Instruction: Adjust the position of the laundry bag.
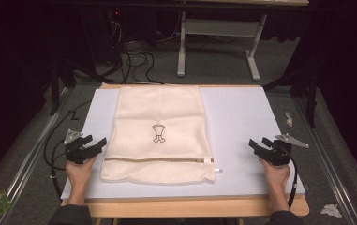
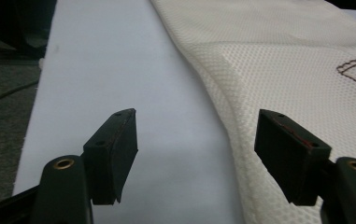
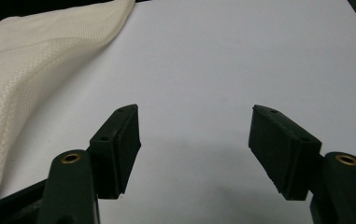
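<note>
Both grippers stand with jaws wide apart, holding nothing: left gripper [image 1: 102,141] just beside the mesh laundry bag's [image 1: 159,133] left edge; right gripper [image 1: 252,143] well apart, near the bench's [image 1: 241,112] right edge. Judging by this, the step is the approach; next comes closing in on the bag's near corners by the zip [image 1: 157,160].

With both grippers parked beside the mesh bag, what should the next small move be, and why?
Probably the left gripper should ease inward to the mesh bag: its jaws stand open with the bag's left edge right by them. The right gripper, also open, sits well off over the bare white board, away from the zipper pull. Nothing is held yet.
</note>
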